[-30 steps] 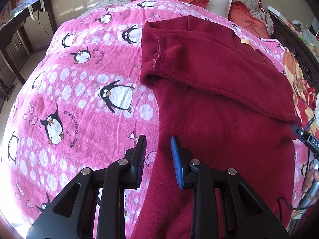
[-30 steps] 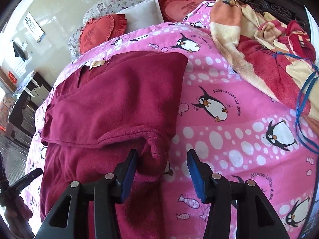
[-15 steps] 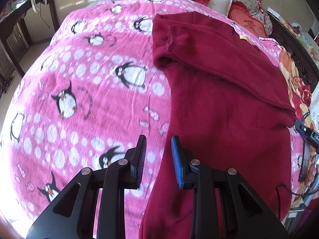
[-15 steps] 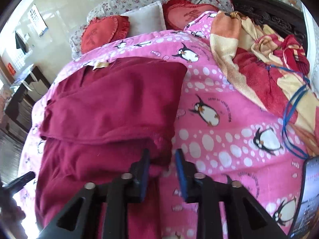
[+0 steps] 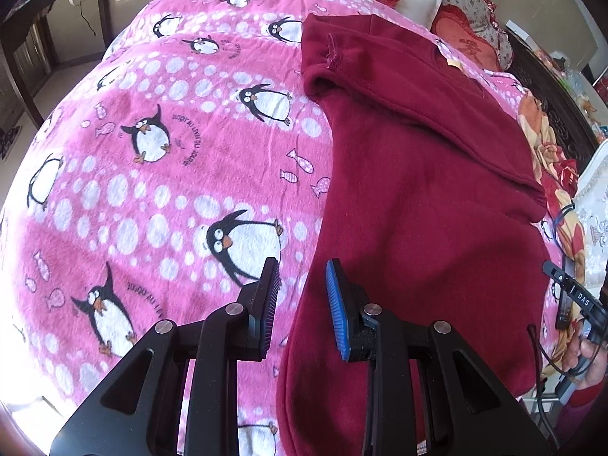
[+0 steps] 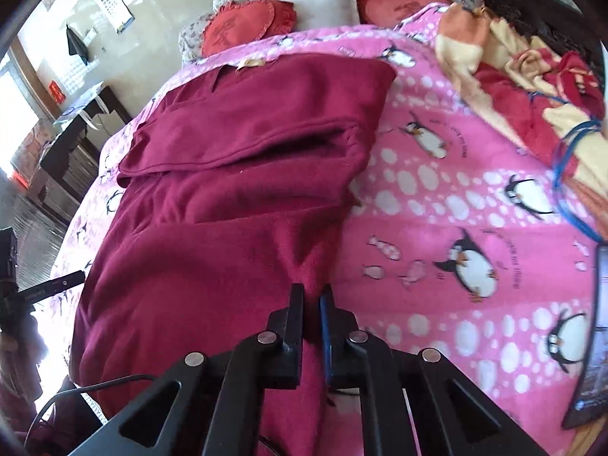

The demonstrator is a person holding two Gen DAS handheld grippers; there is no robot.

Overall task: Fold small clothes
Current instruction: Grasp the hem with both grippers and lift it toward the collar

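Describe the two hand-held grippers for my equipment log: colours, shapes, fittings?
Left hand-held gripper: black angular frame with triangular cut-outs, round silver screw heads, flat fingers with ribbed pads, one blue. Right hand-held gripper: the same black frame, silver screws and a blue pad. Seen from the left camera, it carries a white "DAS" marking and black cables.

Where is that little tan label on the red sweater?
The tan label sits at the maroon sweater's collar, at the far end near the red heart cushion.

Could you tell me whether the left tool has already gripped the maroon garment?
No, the left tool is open, its fingers straddling the edge of the maroon garment without clamping it.
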